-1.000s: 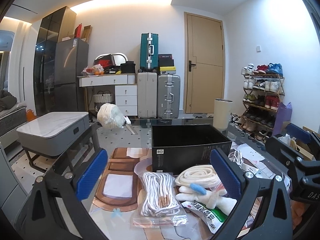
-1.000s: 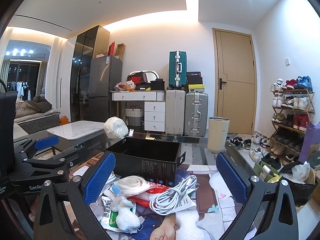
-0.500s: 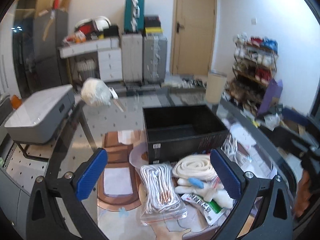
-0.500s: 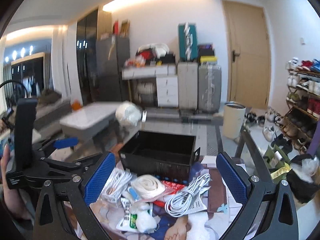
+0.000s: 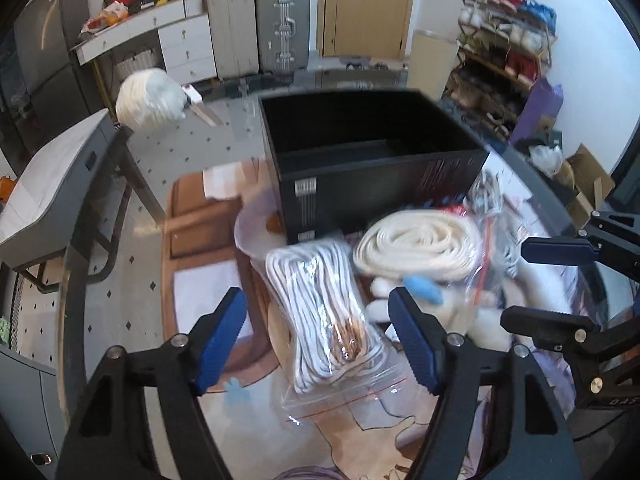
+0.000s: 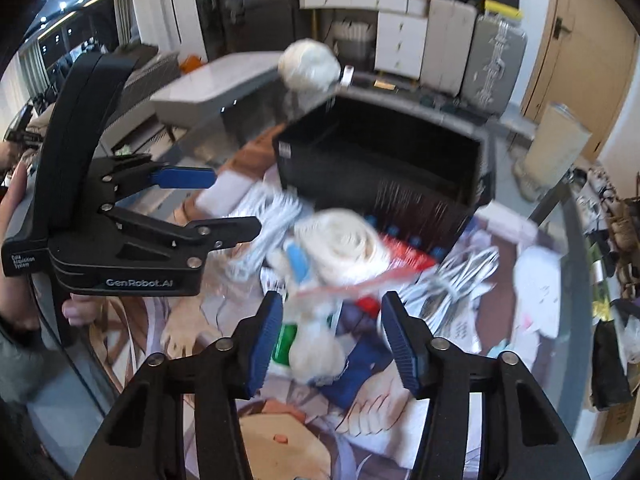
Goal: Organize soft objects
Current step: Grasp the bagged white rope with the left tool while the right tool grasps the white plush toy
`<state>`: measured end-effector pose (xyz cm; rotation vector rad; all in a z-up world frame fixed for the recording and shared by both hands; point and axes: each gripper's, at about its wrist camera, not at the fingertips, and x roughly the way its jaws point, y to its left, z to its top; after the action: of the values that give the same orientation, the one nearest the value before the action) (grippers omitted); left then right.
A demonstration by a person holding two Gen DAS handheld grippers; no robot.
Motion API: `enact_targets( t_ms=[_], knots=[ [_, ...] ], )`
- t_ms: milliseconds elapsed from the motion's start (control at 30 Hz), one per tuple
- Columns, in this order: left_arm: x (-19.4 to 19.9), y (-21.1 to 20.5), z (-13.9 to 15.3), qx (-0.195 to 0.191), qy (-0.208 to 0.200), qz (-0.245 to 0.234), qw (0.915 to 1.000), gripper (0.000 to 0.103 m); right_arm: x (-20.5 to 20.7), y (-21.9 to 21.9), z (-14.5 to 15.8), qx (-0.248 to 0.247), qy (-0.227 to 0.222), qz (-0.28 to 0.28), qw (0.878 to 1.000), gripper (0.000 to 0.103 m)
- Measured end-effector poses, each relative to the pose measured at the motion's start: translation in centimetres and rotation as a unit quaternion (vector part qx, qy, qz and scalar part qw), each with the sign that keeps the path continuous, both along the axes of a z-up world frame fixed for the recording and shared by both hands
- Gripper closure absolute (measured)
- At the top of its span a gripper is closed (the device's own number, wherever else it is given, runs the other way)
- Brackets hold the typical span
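Note:
An open black box (image 5: 372,160) stands on the glass table; it also shows in the right wrist view (image 6: 384,164). In front of it lie a bagged white-and-grey rope bundle (image 5: 324,312), a cream coiled rope (image 5: 420,244) and a white plush toy with a blue ear (image 5: 424,300). My left gripper (image 5: 320,336) is open, its blue pads on either side of the bagged rope, just above it. My right gripper (image 6: 330,340) is open above the white plush toy (image 6: 316,336), with the cream coil (image 6: 344,244) just beyond. Both views are blurred.
A white cable bundle (image 6: 452,280) and papers lie right of the pile. A white wrapped ball (image 5: 150,100) sits at the table's far left edge. A grey coffee table (image 5: 52,192), suitcases (image 5: 260,24) and a shoe rack (image 5: 504,52) stand beyond the table.
Both grippers have tilted down and moved in toward the pile. The left one has narrowed around the bagged rope and the right one around the plush toy.

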<state>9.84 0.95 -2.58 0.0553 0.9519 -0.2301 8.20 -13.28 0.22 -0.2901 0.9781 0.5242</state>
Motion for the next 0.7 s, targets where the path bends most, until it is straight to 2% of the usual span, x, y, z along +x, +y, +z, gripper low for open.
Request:
enact_targets(
  t_ms=[333, 400, 433, 467, 567, 700],
  knots=[
    [1.1, -0.6, -2.6, 0.029, 0.03, 0.014, 0.999, 0.03, 1.3, 1.3, -3.7, -0.024, 0.055, 0.017, 0.998, 0.052],
    [1.1, -0.8, -2.8, 0.034, 0.033, 0.007, 0.9988, 0.038, 1.4, 1.5, -4.0, -0.017, 0.064, 0.025, 0.998, 0.067],
    [1.0, -0.9, -2.8, 0.036, 0.033, 0.001, 0.9988, 0.052, 1.6, 1.6, -4.3, -0.016, 0.067, 0.028, 0.997, 0.069],
    [0.9, -0.9, -2.8, 0.034, 0.035, -0.003, 0.9988, 0.055, 1.6, 1.6, -4.4, -0.018, 0.068, 0.029, 0.997, 0.073],
    [0.3, -0.9, -2.7, 0.041, 0.039, -0.015, 0.9983, 0.065, 1.2, 1.1, -4.4, -0.019, 0.073, 0.032, 0.997, 0.074],
    [-1.6, -0.5, -2.1, 0.033, 0.049, -0.033, 0.9977, 0.066, -0.4, -1.1, -3.7, -0.015, 0.075, 0.024, 0.997, 0.075]
  ],
)
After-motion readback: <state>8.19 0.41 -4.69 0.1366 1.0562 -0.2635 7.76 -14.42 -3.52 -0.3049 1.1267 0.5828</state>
